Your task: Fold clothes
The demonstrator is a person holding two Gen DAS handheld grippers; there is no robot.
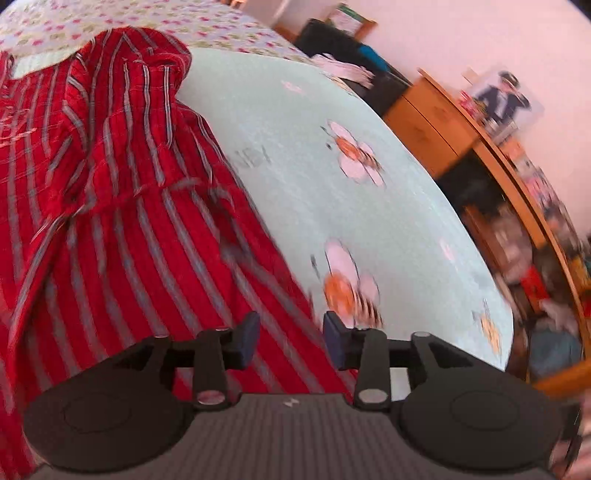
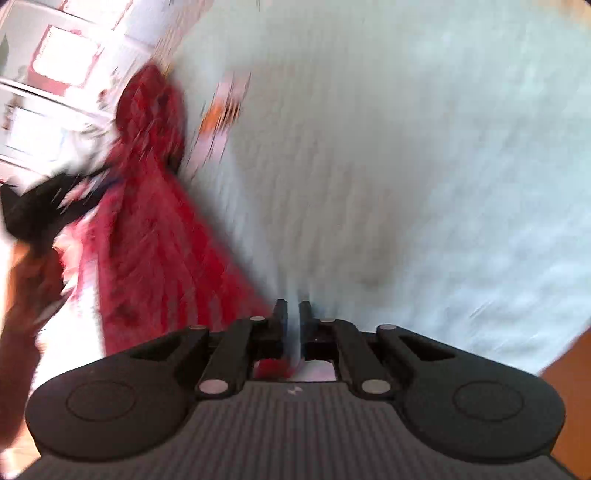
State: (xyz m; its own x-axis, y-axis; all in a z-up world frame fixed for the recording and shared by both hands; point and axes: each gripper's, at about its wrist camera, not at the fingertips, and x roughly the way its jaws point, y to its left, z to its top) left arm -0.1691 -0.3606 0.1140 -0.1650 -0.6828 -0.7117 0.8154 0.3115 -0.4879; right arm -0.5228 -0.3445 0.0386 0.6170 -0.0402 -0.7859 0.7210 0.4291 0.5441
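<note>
Pale mint bedspread [image 1: 295, 155] with pink-and-orange flower prints fills most of what I see through both wrist cameras; it covers the bed, and a floral quilt [image 1: 147, 22] lies across the far end. Beyond the bed's right edge I can make out a wooden shelf unit [image 1: 491, 155] crowded with small items, too blurred to name. The red striped shirt [image 1: 110, 221] lies rumpled over the left part of the bedspread, its collar end bunched toward the far side and its body running down to the near edge. My left gripper [image 1: 291, 338] hovers over the shirt's right border, jaws apart, nothing pinched between the blue pads [image 1: 247, 332]. My right gripper [image 2: 291, 314] has its jaws nearly together with a narrow slit between them; a scrap of red cloth shows just behind them, but through the blur I cannot tell whether it is held.
</note>
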